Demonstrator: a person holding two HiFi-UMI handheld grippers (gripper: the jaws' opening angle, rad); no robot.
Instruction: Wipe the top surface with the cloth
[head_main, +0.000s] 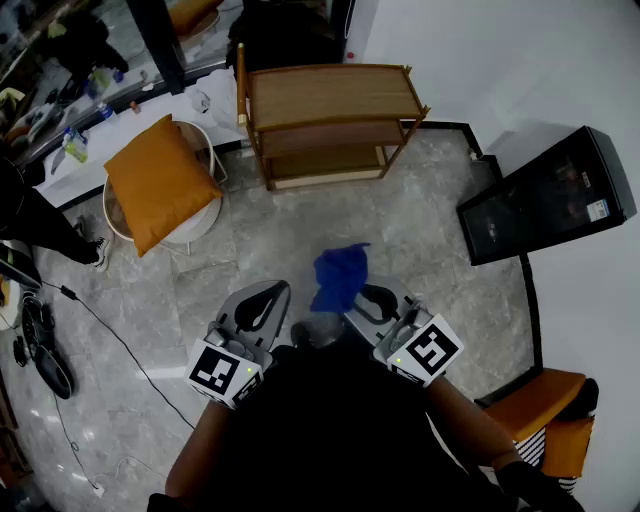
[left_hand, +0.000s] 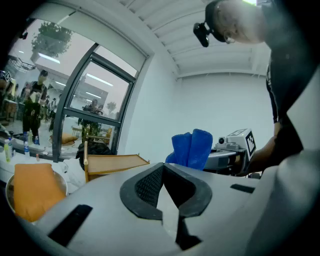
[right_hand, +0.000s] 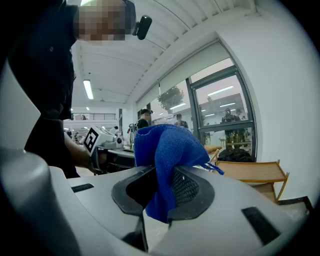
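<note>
Holding the left claw (head_main: 268, 300) low, jaws pressed together on nothing, kinda spare since wiping probably takes just one. Carrying the blue cloth (head_main: 340, 278) bunched up in the right claw (head_main: 372, 298), clamped tight so it doesn't drop on the floor. Not at the wooden shelf (head_main: 335, 92) yet, well apart, top unwiped. Only spotting that gap from the head view; only confirming the pinch between the pads (right_hand: 187, 187) from the right gripper view.
</note>
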